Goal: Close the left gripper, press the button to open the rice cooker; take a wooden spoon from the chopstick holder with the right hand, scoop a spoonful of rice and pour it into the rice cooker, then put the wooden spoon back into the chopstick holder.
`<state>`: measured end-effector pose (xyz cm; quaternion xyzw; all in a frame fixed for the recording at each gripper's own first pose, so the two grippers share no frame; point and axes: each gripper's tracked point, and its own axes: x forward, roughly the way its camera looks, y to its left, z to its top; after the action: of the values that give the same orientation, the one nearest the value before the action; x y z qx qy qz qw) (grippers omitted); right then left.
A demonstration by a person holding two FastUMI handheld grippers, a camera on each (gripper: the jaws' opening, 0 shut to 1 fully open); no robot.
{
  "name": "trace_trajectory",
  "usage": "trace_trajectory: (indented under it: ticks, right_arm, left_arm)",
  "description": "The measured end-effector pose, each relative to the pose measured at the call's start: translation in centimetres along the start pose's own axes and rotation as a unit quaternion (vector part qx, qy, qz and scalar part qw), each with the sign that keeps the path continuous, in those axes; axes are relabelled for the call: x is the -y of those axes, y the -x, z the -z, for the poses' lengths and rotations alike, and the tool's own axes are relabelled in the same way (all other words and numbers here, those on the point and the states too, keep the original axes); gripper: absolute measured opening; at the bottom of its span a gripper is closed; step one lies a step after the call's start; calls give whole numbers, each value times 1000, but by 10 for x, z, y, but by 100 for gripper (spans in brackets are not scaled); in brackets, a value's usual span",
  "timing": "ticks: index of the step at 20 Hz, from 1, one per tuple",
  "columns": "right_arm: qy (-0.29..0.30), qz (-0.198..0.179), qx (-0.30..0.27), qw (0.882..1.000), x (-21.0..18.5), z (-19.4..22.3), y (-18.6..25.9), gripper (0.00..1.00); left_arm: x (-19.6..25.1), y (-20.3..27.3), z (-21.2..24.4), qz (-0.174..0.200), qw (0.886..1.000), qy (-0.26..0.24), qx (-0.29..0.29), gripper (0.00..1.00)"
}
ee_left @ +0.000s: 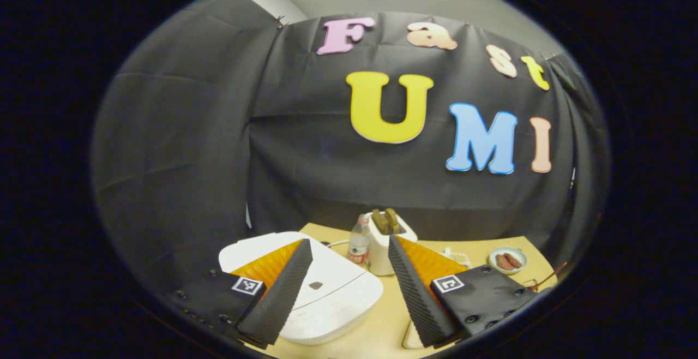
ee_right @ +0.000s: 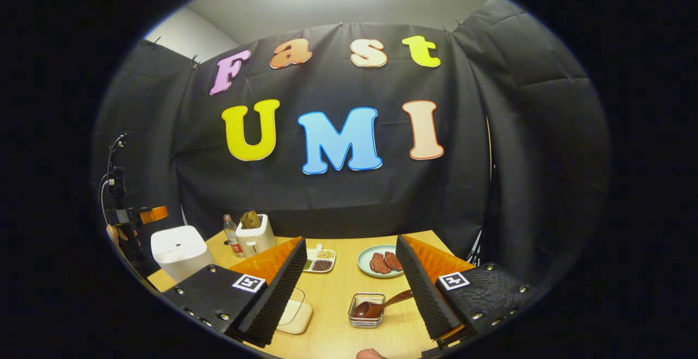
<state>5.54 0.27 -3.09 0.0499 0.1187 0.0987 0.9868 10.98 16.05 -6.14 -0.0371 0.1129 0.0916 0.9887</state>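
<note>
White rice cooker point(ee_left: 327, 288) lid shut; wooden spoon point(ee_right: 376, 307) in holder point(ee_right: 366, 311).

The left gripper point(ee_left: 349, 288) hangs over the desk point(ee_left: 381, 331) with its jaws spread wide apart, holding nothing. Below and between them sits the white rice cooker point(ee_left: 332, 293), lid down. Behind it stand a small water bottle point(ee_left: 358, 241) and a white toaster point(ee_left: 388, 241) with bread in its slots. Off to the right, a small plate point(ee_left: 508, 261) carries two brown pieces.
</note>
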Motion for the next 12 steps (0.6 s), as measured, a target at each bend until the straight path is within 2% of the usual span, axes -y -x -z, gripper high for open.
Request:
trace_trajectory:
  ticks: [2, 3, 6, 10, 12]
  right_arm:
    - [-13, -3, 23, 1000, -8, -18, 3, 99]
    - [-17, -5, 36, 999, -12, -27, 5, 99]
    - [-7, 4, 70, 997, -14, -45, 9, 99]
    - [20, 23, 106, 994, -16, -48, 18, 99]
    - [31, 22, 102, 994, -20, -38, 19, 99]
  left_arm:
    - [20, 28, -19, 23, 999, -25, 24, 97]
    - [30, 44, -23, 30, 998, -36, 34, 99]
    - [62, 77, -33, 54, 996, -48, 55, 99]
    - [91, 111, -35, 75, 992, -58, 83, 98]
    - [104, 125, -35, 83, 989, -66, 100, 99]
